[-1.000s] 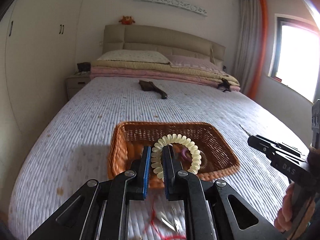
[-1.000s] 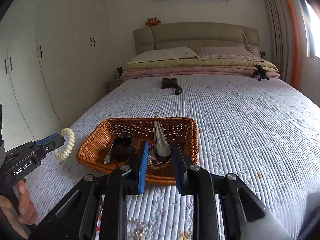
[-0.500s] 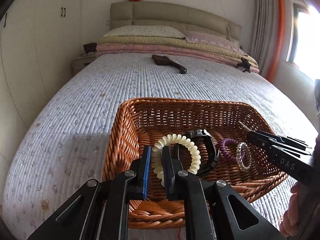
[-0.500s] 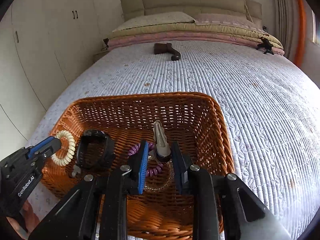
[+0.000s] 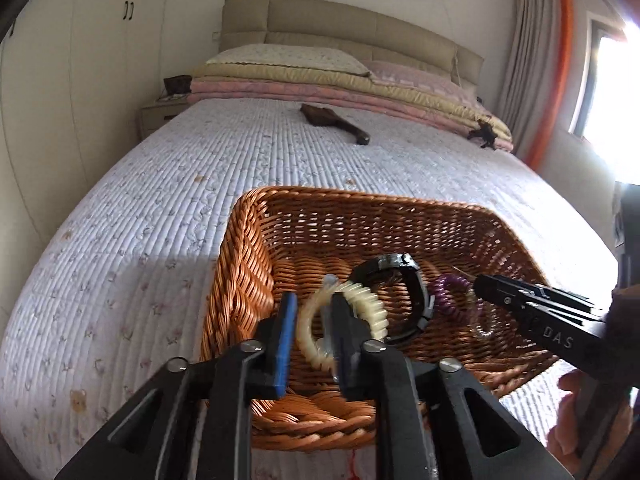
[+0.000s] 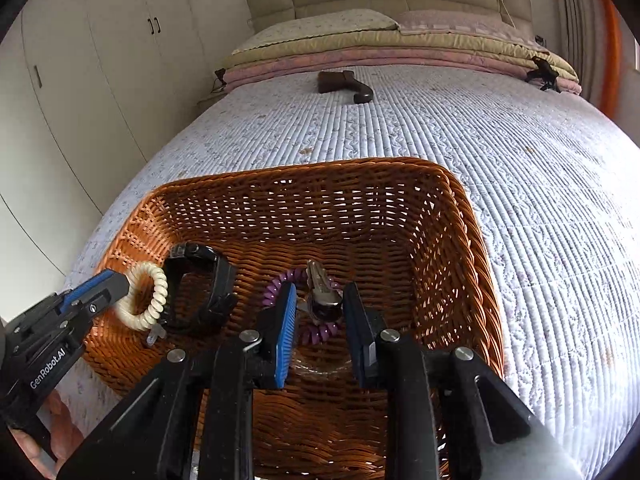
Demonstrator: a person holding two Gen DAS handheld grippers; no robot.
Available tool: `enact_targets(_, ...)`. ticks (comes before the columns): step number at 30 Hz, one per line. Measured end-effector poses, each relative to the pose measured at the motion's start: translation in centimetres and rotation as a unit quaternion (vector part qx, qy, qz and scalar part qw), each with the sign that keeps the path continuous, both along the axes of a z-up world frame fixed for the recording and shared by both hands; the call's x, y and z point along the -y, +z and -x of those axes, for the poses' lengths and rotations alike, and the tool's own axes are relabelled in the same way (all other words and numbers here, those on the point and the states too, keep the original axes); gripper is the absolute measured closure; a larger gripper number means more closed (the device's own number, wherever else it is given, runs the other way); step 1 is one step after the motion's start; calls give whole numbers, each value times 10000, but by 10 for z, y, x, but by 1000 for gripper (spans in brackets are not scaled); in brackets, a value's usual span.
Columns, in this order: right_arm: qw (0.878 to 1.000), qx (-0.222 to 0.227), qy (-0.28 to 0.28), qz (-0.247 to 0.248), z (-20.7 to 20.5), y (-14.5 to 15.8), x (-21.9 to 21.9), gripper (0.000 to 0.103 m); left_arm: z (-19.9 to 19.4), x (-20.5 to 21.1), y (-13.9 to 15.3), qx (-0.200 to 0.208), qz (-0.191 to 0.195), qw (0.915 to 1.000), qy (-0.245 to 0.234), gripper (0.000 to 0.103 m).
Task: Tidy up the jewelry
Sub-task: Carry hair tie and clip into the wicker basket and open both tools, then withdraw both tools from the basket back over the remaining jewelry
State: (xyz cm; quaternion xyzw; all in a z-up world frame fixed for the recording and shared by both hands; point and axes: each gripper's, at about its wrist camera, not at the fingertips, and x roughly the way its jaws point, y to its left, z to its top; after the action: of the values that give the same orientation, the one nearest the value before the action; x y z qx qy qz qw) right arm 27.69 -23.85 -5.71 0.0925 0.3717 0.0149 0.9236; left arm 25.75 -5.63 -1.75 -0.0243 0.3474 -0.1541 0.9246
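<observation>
A brown wicker basket (image 5: 248, 280) (image 6: 472, 248) sits on the bed. My left gripper (image 5: 314, 308) (image 6: 120, 284) is open inside it, the cream spiral hair tie (image 5: 360, 300) (image 6: 154, 292) looped over its right finger. My right gripper (image 6: 320, 304) (image 5: 480, 284) is open over the basket; a grey metal hair clip (image 6: 320, 292) lies between its fingers on the purple spiral tie (image 6: 316, 332) (image 5: 450, 296). A black watch (image 5: 404, 280) (image 6: 204, 280) and a clear bead bracelet (image 5: 480, 324) lie in the basket.
The quilted white bedspread (image 5: 160, 200) surrounds the basket. A dark brown object (image 5: 336, 124) (image 6: 344, 84) lies farther up the bed before folded blankets and pillows (image 5: 304, 76). A red string (image 5: 354, 460) lies near the bed edge. Wardrobe left, window right.
Both grippers moved forward and down into the basket. Both jaws opened: the left let go its pinch on the cream tie, and the right released the hair clip onto the purple tie.
</observation>
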Motion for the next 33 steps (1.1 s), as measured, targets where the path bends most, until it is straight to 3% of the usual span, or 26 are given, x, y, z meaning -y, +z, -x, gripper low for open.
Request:
enact_targets(2,9999,116,-15,-45,5,6,1,75,7,-2,7,170,65,9998,7,67)
enact_targets(10,9980,621,-72,104,55,40,1,75,47,-13,43,663,392,9970,-90,66)
enact_targets(19,9938,1082,-15,234,140,69,-6,75,130,-40,84,1070,592,9920,-316,66)
enact_targets(21,9934,1115,38,270,163,63,-10,75,149,-49,81,1030,666,9917,-391,59)
enact_targets(25,9928,1070,55,536,188,33,-23,75,178,-71,53,827,829,9923,-404,58)
enact_targets(30,9974,644,125,296,180,-5,-26,75,175,-83,3,341,973,9924,-666,59)
enact_targets(33,9985,439,137,286,175,-16,-25,75,167,-80,-10,166,714,9957,-573,59)
